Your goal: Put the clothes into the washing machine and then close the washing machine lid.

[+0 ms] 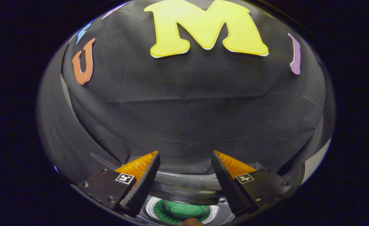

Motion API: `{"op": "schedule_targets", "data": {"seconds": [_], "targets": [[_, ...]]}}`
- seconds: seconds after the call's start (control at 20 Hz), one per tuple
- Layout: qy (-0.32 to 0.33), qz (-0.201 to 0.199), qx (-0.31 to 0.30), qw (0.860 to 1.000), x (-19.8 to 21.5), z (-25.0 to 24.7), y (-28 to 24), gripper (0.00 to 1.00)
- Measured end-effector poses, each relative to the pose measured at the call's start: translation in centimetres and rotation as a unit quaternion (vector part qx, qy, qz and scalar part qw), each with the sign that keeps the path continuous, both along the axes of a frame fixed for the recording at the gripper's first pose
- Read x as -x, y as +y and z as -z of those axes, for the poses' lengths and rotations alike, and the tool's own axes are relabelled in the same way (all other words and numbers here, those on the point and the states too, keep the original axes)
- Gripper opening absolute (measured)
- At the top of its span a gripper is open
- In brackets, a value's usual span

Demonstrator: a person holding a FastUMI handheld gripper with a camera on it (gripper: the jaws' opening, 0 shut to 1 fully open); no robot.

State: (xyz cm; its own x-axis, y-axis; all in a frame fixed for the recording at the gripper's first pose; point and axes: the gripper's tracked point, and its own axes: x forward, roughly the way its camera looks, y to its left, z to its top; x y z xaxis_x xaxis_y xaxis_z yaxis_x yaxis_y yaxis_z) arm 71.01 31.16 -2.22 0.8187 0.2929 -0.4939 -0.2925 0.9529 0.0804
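Note:
My gripper is open, its two fingers spread wide with nothing between them, pointing at the black cloth wall. Below and between the fingers I see the washing machine's round tub opening with a green garment lying inside it. A dark curved lid stands raised behind the opening, just under the fingertips. A small brownish shape sits at the near rim of the tub; I cannot tell what it is.
The black cloth wall rises close ahead of the fingers. A pale strip of surface shows beyond the right finger.

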Motion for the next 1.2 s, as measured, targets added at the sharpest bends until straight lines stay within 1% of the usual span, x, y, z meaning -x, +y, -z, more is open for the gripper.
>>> {"op": "schedule_targets", "data": {"seconds": [0.2, 0.8, 1.2], "targets": [[0.003, 0.000, 0.000, 1.000, 0.2, 0.0, -0.1, 1.00], [-0.023, -0.011, -0.002, 1.000, 1.8, -0.1, -0.2, 1.00], [-0.039, -0.014, -0.002, 0.999, 3.9, 0.1, -0.3, 1.00]]}}
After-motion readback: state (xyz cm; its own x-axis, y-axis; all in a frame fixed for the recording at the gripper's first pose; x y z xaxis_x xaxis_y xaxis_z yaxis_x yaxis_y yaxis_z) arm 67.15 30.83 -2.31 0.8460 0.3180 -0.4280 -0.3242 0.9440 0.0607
